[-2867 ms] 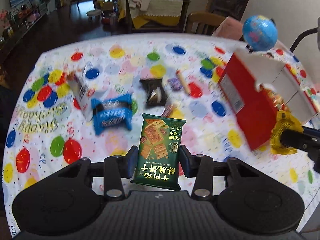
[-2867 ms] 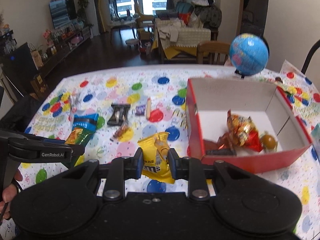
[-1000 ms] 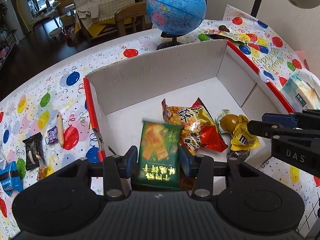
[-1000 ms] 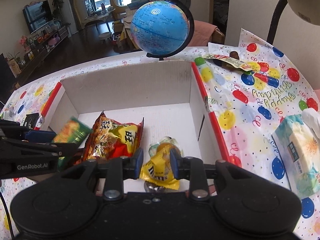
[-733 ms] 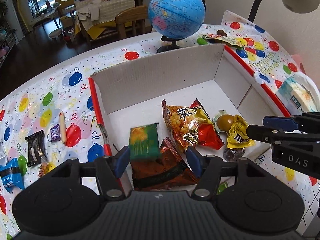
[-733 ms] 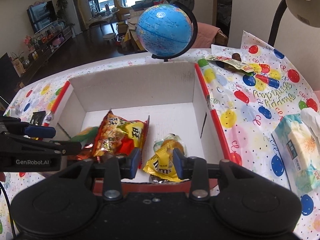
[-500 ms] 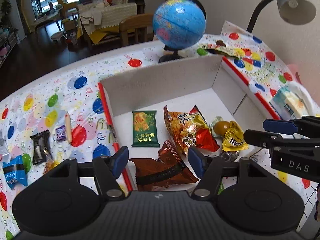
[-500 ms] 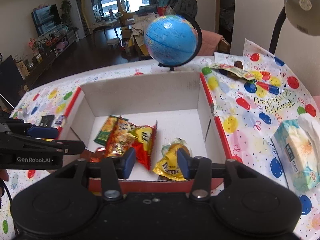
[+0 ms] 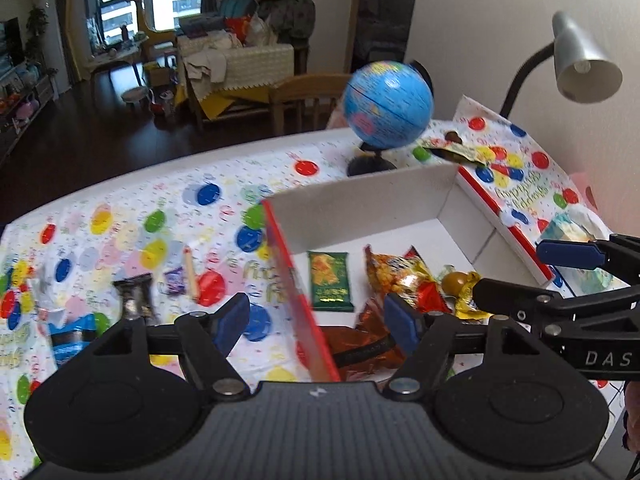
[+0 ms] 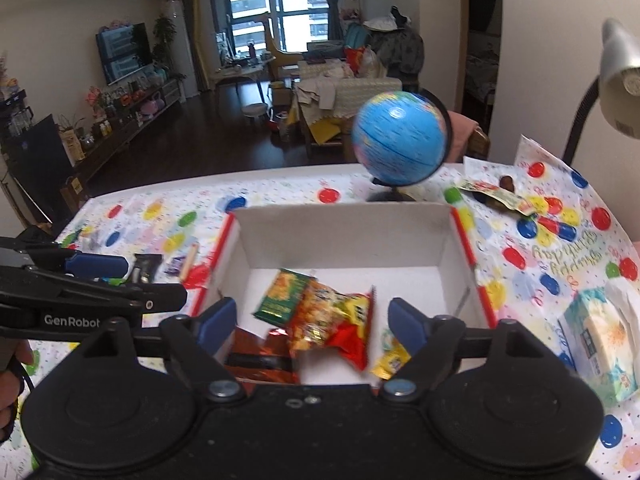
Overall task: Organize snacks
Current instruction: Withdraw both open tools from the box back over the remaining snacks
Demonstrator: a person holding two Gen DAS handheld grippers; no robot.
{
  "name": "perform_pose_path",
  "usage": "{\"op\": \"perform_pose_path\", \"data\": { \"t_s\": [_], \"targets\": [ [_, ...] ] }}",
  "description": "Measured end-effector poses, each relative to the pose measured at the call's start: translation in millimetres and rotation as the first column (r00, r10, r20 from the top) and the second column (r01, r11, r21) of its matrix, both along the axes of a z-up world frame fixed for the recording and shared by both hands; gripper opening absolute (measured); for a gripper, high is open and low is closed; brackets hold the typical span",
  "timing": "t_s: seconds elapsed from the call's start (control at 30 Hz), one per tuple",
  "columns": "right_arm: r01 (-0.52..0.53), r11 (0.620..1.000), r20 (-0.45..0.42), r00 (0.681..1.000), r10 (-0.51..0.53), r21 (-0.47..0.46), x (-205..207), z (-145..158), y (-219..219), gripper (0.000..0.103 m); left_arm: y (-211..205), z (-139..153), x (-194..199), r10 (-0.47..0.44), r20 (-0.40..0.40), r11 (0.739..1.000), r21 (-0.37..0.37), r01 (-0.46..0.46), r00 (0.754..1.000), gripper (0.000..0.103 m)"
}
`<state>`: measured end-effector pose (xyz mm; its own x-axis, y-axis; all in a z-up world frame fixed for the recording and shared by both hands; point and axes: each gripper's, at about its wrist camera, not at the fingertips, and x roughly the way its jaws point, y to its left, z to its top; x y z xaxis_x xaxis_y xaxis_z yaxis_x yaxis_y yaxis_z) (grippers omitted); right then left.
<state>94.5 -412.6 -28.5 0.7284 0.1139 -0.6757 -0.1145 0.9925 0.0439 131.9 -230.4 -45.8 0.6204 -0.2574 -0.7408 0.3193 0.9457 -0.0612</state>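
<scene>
The red and white box (image 9: 360, 196) (image 10: 340, 236) holds a green biscuit packet (image 9: 330, 280) (image 10: 284, 294), a red and yellow snack bag (image 9: 400, 276) (image 10: 332, 316), a yellow M&M's packet (image 9: 466, 294) (image 10: 390, 354) and a brown wrapper (image 9: 360, 344) (image 10: 256, 350). My left gripper (image 9: 316, 320) is open and empty, above the box's near left wall. My right gripper (image 10: 312, 318) is open and empty, above the box's near side. Loose snacks lie left of the box: a black packet (image 9: 134, 294), a sausage stick (image 9: 190, 266), a small purple sweet (image 9: 174, 280) and a blue packet (image 9: 72, 336).
A blue globe (image 9: 388, 106) (image 10: 400, 138) stands behind the box. A grey desk lamp (image 9: 580, 60) hangs at the right. A tissue pack (image 10: 596, 336) lies right of the box. A wrapper (image 10: 496, 196) lies at the far right. The balloon-print cloth (image 9: 132, 232) covers the table.
My left gripper let go of the green packet into the box, my right let go of the M&M's packet. Both opened wide and drew back and up from the box.
</scene>
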Motion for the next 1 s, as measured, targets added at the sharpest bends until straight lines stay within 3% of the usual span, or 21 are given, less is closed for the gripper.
{"op": "perform_pose_path", "data": {
  "t_s": [0.5, 0.83, 1.0],
  "targets": [
    [-0.065, 0.997, 0.024, 0.998, 0.064, 0.033, 5.6, 9.1, 92.0, 0.103, 100.3, 16.5, -14.7, 0.088, 0.062, 0.996, -0.017, -0.087, 0.994, 0.083],
    [-0.103, 0.994, -0.011, 0.995, 0.103, 0.029, 12.6, 0.6, 159.9, 0.103, 178.2, 9.9, -16.2, 0.166, 0.036, 0.986, -0.025, -0.165, 0.985, 0.083],
    [-0.071, 0.997, -0.055, 0.996, 0.073, 0.031, 18.7, -10.4, 187.2, 0.103, 216.9, -2.9, -14.0, 0.206, 0.009, 0.978, -0.026, -0.206, 0.978, 0.083]
  ]
}}
